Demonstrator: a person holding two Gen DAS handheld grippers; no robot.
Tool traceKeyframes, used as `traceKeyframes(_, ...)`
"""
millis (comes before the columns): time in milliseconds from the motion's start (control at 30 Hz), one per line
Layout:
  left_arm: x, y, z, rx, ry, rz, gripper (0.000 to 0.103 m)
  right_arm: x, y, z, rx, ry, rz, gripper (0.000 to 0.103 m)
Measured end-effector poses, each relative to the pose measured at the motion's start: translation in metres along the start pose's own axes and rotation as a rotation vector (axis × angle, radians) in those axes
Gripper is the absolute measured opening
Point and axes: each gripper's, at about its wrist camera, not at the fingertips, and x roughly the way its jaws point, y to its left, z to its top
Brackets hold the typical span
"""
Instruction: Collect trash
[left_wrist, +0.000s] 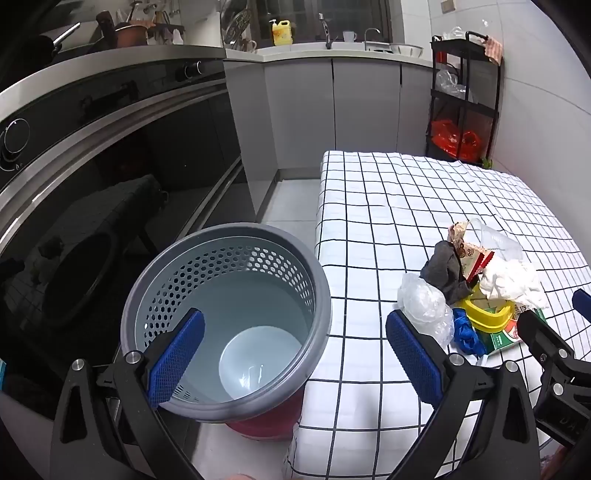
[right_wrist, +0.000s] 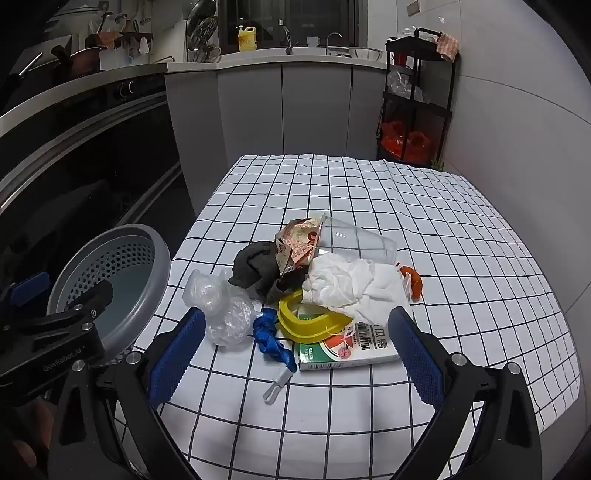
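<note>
You are holding both grippers spread wide and empty over table and bin.

The checked table (right_wrist: 406, 206) is carrying the trash pile (right_wrist: 314, 291) near its front-left edge; the grey bin (left_wrist: 229, 317) is standing just beside that edge; your left gripper (left_wrist: 295, 354) and right gripper (right_wrist: 295, 354) are gripping nothing.

"GenRobot.AI" on the left gripper (right_wrist: 55, 295) body, barcode – Chinese characters – on green-and-white box (right_wrist: 347, 350)

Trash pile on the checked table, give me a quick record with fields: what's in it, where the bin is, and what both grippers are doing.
pile: crumpled clear plastic, grey rag, white tissue, blue strap, yellow ring, green box, clear cup
bin: beside the table's left edge, no trash visible inside
left gripper: open, above bin
right gripper: open, facing pile
</note>
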Motion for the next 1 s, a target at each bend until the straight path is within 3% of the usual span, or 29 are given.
traceKeyframes(567, -0.013, -0.002, 0.003, -0.001, -0.068, -0.007, 0.097, -0.026, 0.005, 0.004, -0.033, -0.100, -0.026, 0.095)
traceKeyframes(1000, -0.016, -0.003, 0.003, -0.001, -0.094, -0.005, 0.097, -0.026, 0.006, 0.003, -0.032, -0.118, -0.030, 0.095)
